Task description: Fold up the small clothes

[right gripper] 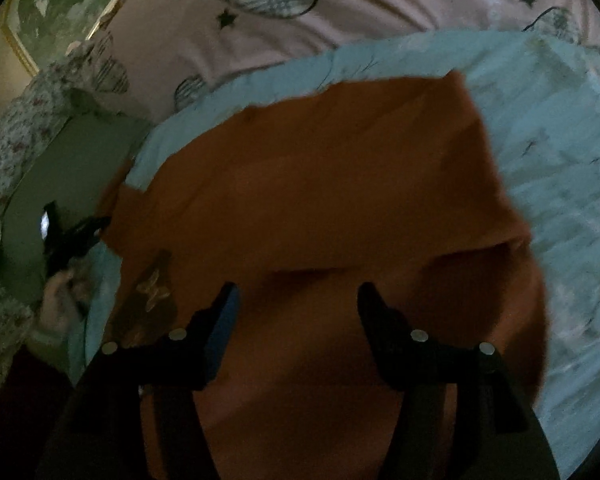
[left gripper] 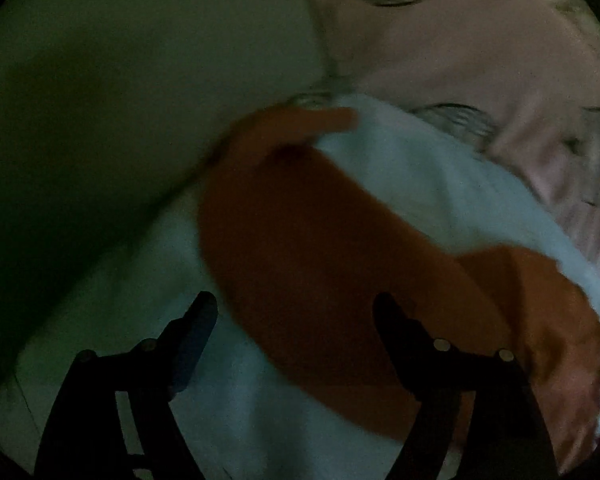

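Orange garment [right gripper: 308,200] below spread right hand-held gripper [right gripper: 298,300].

The right claw [right gripper: 296,300] hangs with its fingers spread wide above an orange garment [right gripper: 320,184], which lies on a pale blue cloth [right gripper: 560,168]. Beyond is a pink bedsheet [right gripper: 380,12] printed with hearts and stars. The left claw [right gripper: 74,236] sits at the garment's left edge.

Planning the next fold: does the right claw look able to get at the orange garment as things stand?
Probably yes. The right claw is open right above the orange garment, which lies on the light blue cloth with nothing covering it.
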`<state>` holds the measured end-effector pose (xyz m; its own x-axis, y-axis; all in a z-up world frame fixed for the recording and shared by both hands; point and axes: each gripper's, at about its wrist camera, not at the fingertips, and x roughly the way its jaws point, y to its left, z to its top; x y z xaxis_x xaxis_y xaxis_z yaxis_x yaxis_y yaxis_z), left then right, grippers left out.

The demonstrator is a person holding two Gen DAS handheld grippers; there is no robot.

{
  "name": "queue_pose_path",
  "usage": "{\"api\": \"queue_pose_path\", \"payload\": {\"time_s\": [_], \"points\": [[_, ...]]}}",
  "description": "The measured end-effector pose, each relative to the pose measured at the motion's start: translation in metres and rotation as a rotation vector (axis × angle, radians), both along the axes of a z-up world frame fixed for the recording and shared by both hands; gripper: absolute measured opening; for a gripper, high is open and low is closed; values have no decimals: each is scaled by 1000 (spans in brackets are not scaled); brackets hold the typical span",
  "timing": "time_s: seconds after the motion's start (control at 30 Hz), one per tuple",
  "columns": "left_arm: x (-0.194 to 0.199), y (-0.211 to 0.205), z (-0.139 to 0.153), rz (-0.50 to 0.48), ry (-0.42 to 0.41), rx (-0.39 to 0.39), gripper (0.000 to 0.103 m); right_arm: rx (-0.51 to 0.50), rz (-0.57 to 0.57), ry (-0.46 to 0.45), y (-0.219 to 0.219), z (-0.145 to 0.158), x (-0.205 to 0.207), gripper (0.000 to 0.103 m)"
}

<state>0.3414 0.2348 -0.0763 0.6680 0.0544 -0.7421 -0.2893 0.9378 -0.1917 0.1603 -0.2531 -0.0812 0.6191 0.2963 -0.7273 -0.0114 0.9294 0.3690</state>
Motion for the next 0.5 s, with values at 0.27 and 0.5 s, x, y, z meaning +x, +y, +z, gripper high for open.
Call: {"api": "queue_pose_path", "payload": {"time_s": [0.27, 0.5], "points": [[89, 32, -4, 63, 58, 176, 81, 54, 27, 42, 10, -14, 7, 63], [108, 45, 2, 41, 40, 123, 5, 70, 31, 53, 12, -17, 12, 63]]}}
